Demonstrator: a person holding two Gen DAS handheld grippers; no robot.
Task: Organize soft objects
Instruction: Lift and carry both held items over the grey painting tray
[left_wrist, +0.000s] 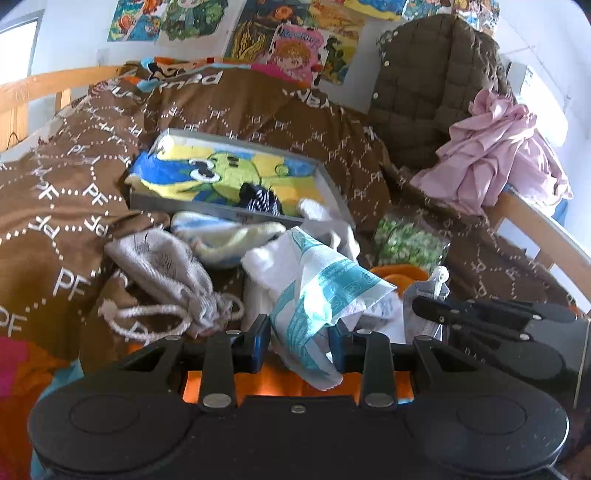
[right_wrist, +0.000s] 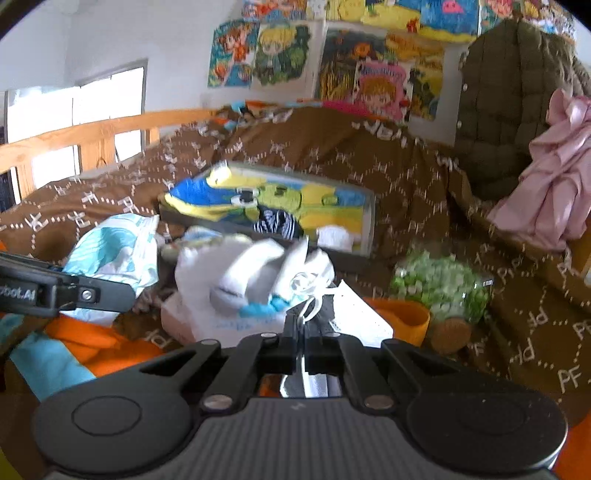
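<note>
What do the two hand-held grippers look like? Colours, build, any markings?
Both are black plastic with scissor-style link arms, silver pivot rivets and two round discs on the body. The left hand-held gripper has blue pads on its fingers. The right hand-held gripper has black fingers and a ribbed grey body panel. Seen from the right wrist view, the left one carries partial white lettering. No cables or sleeves visible.

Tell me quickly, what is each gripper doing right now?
Left gripper: shut on the white and teal plastic packet.
Right gripper: jaws shut, pinching the white pull tab of a clear pouch.
</note>
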